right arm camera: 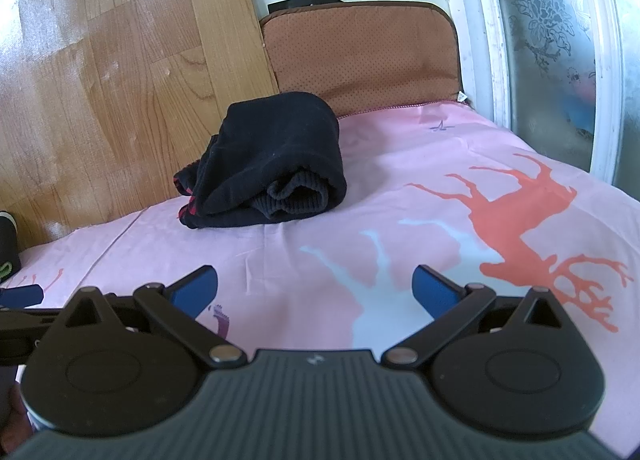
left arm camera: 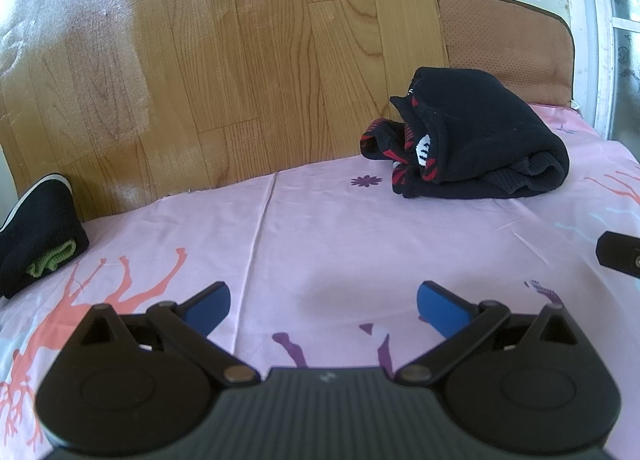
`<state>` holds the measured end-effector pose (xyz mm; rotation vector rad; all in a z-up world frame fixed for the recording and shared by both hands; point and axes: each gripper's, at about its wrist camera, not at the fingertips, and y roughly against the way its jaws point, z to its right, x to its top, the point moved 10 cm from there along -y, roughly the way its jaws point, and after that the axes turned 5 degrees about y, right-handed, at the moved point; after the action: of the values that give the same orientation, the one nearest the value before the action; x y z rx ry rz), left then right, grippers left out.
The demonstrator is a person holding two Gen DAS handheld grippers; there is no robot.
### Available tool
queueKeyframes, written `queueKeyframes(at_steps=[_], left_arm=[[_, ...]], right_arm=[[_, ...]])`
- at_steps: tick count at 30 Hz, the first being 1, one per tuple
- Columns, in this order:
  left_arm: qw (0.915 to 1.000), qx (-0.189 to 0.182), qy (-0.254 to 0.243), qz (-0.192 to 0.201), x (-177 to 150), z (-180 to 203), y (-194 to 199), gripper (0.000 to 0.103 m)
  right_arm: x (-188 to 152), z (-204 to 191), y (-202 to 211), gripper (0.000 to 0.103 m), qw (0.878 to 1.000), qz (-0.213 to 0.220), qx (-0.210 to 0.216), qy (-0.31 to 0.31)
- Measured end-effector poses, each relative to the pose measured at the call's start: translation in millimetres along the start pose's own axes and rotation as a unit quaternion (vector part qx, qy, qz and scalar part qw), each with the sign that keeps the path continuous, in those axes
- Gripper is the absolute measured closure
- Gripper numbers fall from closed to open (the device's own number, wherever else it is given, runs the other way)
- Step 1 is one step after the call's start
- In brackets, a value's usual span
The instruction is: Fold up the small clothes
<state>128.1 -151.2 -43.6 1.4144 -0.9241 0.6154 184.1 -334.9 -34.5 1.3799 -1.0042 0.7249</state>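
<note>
A dark navy garment with red and white pattern (left arm camera: pixel 476 136) lies folded in a bundle on the pink sheet (left arm camera: pixel 320 228), ahead and to the right of my left gripper (left arm camera: pixel 323 306). It also shows in the right wrist view (right arm camera: pixel 272 164), ahead and left of my right gripper (right arm camera: pixel 315 289). Both grippers are open and empty, held low over the sheet, well short of the bundle. A second dark garment with a green cuff (left arm camera: pixel 36 236) lies at the left edge of the sheet.
A brown cushion (right arm camera: pixel 360 56) stands behind the bundle against the wall. Wooden floor (left arm camera: pixel 200 60) lies beyond the sheet's far edge. A white-framed glass door (right arm camera: pixel 560 60) is at the right. The right gripper's edge (left arm camera: pixel 618 258) shows at the right of the left wrist view.
</note>
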Motion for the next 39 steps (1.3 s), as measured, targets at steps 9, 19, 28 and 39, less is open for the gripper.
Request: queueKeyframes(at_steps=[9,19,28,39], left_arm=[[0.9999,0.005,0.01,-0.004,-0.3,-4.5,-1.0,0.0],[0.9999,0.009,0.008,0.009,2.0,-5.8,1.8,0.0],[0.9994,0.015,-0.01,0.029,7.2,-2.8,6.9,0.0],[0.9991,0.019,0.007,0.038,11.3,-8.9,9.6,0.0]], right_arm=[[-0.1,-0.8,-0.5,0.0,1.0,0.0,-0.001,0.0],[0.0,-0.8,-0.4,0.0,1.0,0.0,-0.001,-0.001],[0.0,-0.9,-0.5,0.0,1.0,0.0,-0.001,-0.001],[0.0,-0.8,-0.5,0.0,1.0,0.001,-0.001,-0.001]])
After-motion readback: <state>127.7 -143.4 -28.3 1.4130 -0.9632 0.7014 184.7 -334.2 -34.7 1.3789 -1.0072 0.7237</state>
